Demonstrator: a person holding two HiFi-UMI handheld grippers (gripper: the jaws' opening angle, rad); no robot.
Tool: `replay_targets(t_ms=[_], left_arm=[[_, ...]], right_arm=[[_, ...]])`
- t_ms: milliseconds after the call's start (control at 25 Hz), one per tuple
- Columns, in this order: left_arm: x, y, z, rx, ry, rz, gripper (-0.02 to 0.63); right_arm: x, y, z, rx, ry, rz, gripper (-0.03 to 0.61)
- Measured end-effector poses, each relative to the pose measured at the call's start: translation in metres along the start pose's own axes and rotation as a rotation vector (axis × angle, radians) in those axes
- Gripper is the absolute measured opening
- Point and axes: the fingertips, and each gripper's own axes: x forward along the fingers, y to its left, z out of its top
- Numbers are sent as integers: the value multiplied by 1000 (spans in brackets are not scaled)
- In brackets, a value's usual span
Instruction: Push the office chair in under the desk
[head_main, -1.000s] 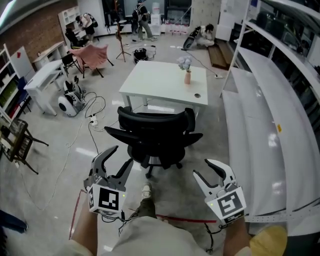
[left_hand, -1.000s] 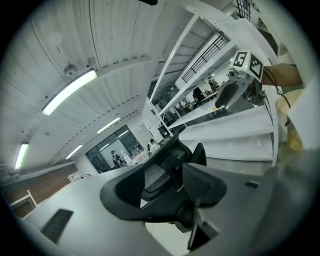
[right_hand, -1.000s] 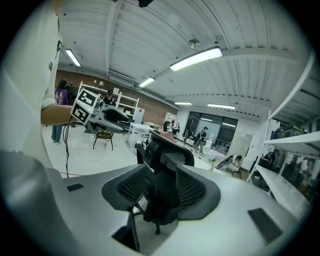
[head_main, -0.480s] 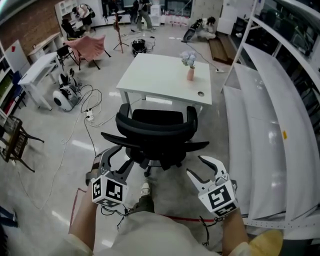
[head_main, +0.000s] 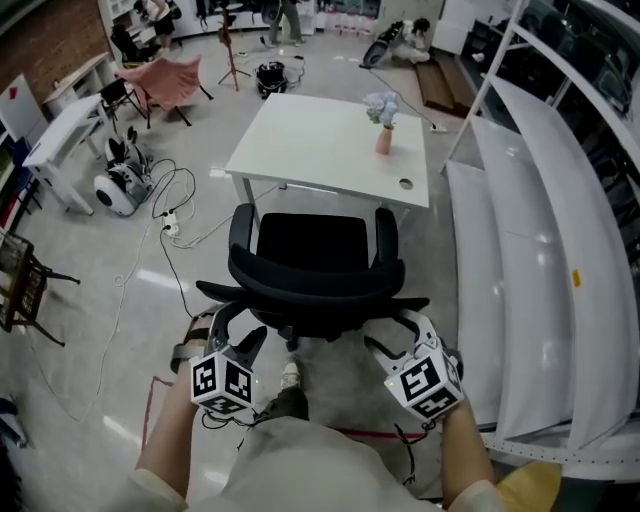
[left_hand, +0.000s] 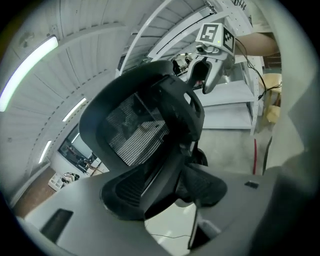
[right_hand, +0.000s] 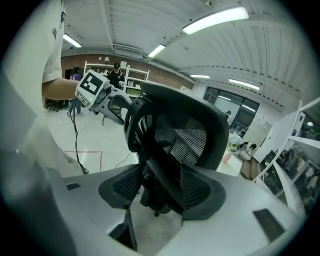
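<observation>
A black mesh office chair (head_main: 312, 270) stands with its seat toward the white desk (head_main: 330, 150), pulled out from it. Its backrest (left_hand: 142, 125) fills both gripper views (right_hand: 187, 142). My left gripper (head_main: 240, 330) hangs open just behind the backrest's left side, its jaws (left_hand: 170, 220) spread and empty. My right gripper (head_main: 395, 335) is open behind the right side, below the armrest (head_main: 405, 302). Its jaws (right_hand: 155, 220) have just been opening, and nothing is pinched between them. Each gripper shows in the other's view, the right gripper (left_hand: 207, 70) and the left gripper (right_hand: 112, 107).
A pink vase with flowers (head_main: 384, 135) stands on the desk. Long white shelving (head_main: 540, 250) runs along the right. Cables (head_main: 180, 220) and a white machine (head_main: 112, 190) lie on the floor at left. A red tape line (head_main: 360, 436) crosses the floor by my shoe (head_main: 291, 378).
Both grippers have moved forward and down, close up behind the chair's backrest. The right gripper's jaws have spread wider. The chair and desk sit nearer in the head view.
</observation>
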Motion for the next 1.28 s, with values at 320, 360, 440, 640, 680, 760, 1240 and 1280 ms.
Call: replay_targets(t_ms=[320, 360, 440, 640, 680, 760, 1240, 1280], left_arm=[[35, 10, -16, 28, 48, -63, 239], [39, 13, -17, 34, 52, -66, 222], [45, 16, -20, 33, 57, -99, 243], [51, 19, -20, 17, 26, -166, 248], [52, 19, -19, 21, 19, -171, 250], [53, 19, -18, 22, 7, -182, 253], [78, 54, -26, 34, 1, -219, 252], [80, 59, -27, 34, -2, -218, 252]], right_arm=[[37, -19, -14, -7, 104, -4, 241], [40, -21, -17, -8, 120, -8, 235], [46, -25, -21, 9, 137, -2, 214], [53, -30, -23, 72, 132, 48, 232], [53, -31, -23, 79, 134, 53, 237], [53, -33, -24, 88, 140, 60, 247], [81, -54, -9, 104, 127, 19, 250], [85, -57, -7, 108, 125, 18, 250]])
